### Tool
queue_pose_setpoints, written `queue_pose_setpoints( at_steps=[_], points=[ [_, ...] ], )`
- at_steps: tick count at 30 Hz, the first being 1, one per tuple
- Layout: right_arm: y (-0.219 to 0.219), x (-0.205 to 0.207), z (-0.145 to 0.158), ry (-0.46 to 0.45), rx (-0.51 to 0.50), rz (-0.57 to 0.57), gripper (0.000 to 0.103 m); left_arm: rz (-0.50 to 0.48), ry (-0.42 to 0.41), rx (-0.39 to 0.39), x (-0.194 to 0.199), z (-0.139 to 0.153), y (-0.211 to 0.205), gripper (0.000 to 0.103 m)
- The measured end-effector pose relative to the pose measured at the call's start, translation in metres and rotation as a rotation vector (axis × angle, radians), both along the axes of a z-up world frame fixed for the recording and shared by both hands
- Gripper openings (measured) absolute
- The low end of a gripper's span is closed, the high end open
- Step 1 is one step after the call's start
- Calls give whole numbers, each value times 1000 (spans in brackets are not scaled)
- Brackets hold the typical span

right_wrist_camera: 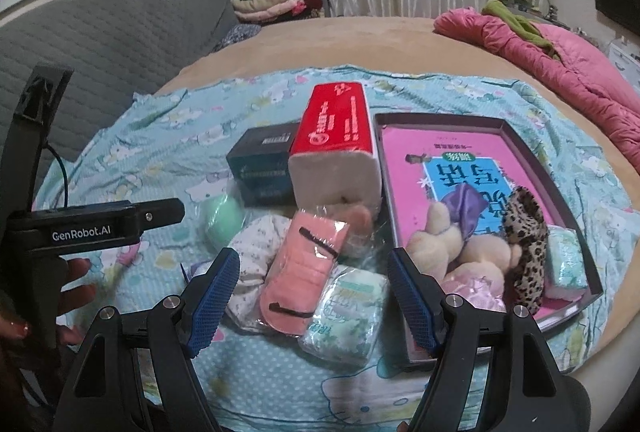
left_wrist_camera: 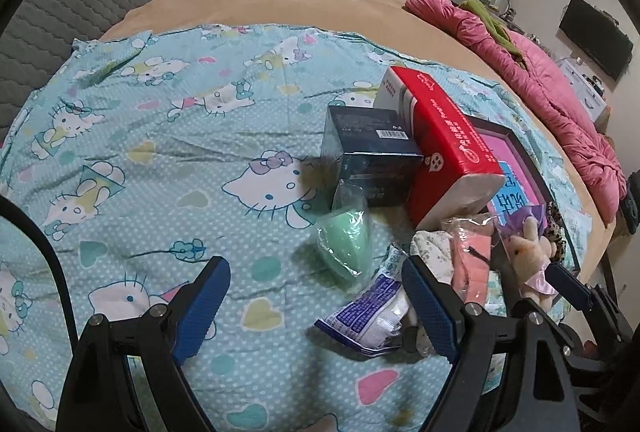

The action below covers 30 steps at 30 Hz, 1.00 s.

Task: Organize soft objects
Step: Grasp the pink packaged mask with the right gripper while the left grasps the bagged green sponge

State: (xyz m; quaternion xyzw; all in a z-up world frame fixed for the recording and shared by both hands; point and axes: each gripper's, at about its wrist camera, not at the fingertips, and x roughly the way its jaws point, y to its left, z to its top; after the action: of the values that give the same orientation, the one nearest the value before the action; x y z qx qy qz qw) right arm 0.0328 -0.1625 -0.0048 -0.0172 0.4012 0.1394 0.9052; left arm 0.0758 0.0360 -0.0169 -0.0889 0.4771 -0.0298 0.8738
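Observation:
Soft items lie on a Hello Kitty sheet (left_wrist_camera: 160,160). My left gripper (left_wrist_camera: 316,296) is open over a blue-and-white packet (left_wrist_camera: 368,312), with a green sponge in plastic (left_wrist_camera: 346,240) just beyond. My right gripper (right_wrist_camera: 314,296) is open around a pink wrapped cloth (right_wrist_camera: 304,268) and a pale green tissue pack (right_wrist_camera: 344,316); a floral white cloth (right_wrist_camera: 256,252) lies to their left. A dark box tray (right_wrist_camera: 508,128) on the right holds a plush bunny (right_wrist_camera: 452,248), a leopard scrunchie (right_wrist_camera: 524,244), a tissue pack (right_wrist_camera: 566,264) and a pink book (right_wrist_camera: 440,160).
A red tissue pack (right_wrist_camera: 336,140) and a dark box (right_wrist_camera: 264,164) stand behind the pile. A pink quilt (right_wrist_camera: 560,60) lies at the bed's right, folded clothes (right_wrist_camera: 272,0) at the back, a grey headboard (right_wrist_camera: 100,44) at the left. The left gripper body (right_wrist_camera: 92,228) shows at left.

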Motion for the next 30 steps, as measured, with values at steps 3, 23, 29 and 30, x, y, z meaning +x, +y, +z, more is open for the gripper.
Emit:
queue_pose_setpoints(
  at_steps=[3, 23, 29, 30],
  points=[
    [3, 3, -5, 12, -5, 8, 77, -4, 5, 0, 4, -6, 0, 87],
    [10, 26, -34, 76, -40, -23, 77, -18, 51, -62, 32, -42, -13, 87],
    [14, 33, -47, 117, -43, -19, 77, -11, 55, -64, 38, -47, -9, 87],
    [16, 33, -48, 116, -43, -14, 77, -10, 57, -66, 38, -49, -9, 87]
  ],
)
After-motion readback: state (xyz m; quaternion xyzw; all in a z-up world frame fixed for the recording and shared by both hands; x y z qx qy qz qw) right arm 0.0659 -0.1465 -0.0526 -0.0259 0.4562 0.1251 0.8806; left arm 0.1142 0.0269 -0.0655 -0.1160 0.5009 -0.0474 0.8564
